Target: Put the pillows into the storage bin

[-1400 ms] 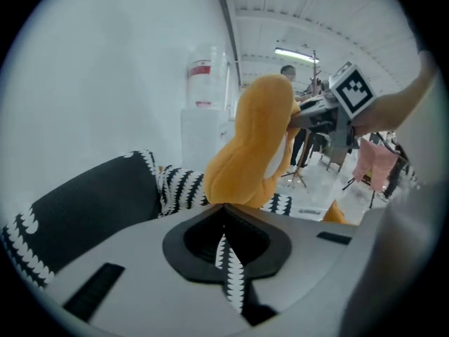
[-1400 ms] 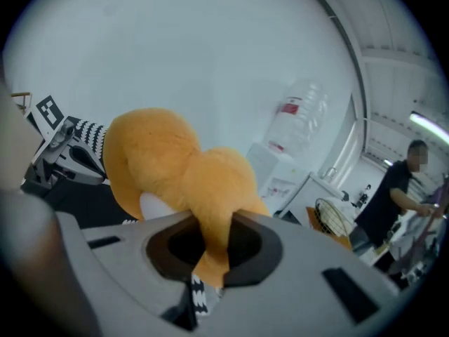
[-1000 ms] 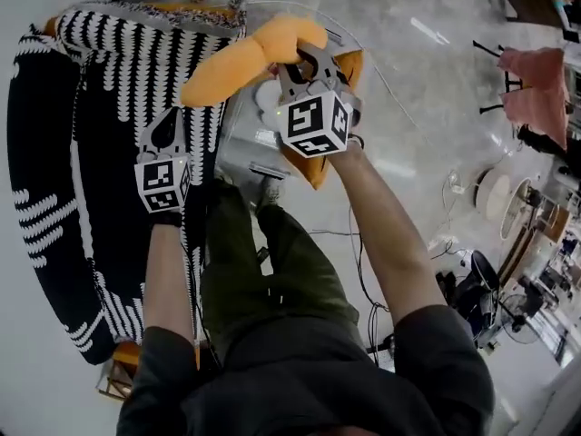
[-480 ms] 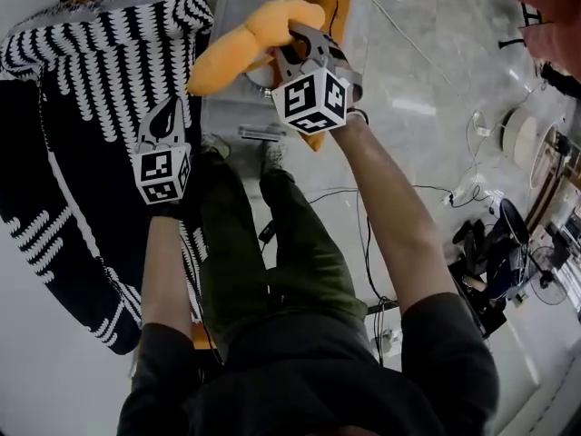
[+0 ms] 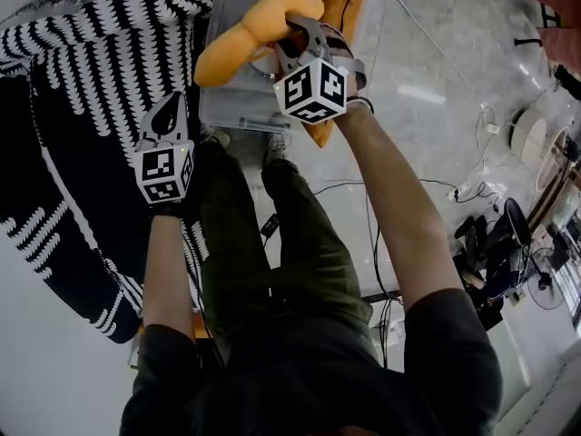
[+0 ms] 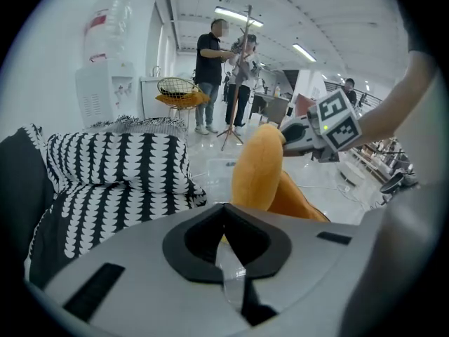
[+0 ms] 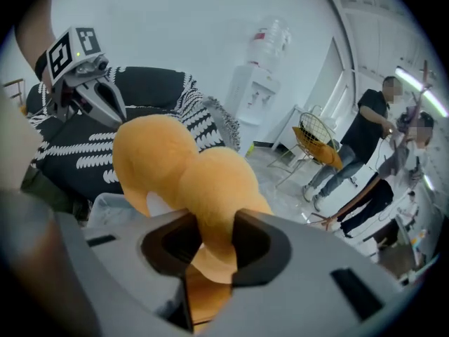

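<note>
One plush orange pillow [image 5: 243,42] bulges between your right fingers [image 7: 257,253], just easing apart; your left fingers [image 5: 168,122] meet, empty.

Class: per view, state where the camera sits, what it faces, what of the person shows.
Head view: on the head, looking down at left tool, right tool, arms, legs.
Left gripper view: on left tool, facing patterned pillow; right tool and forearm show.
Right gripper view: on right tool; jaws, just opening, pinch orange pillow; left tool shows.
All three share the orange pillow.
</note>
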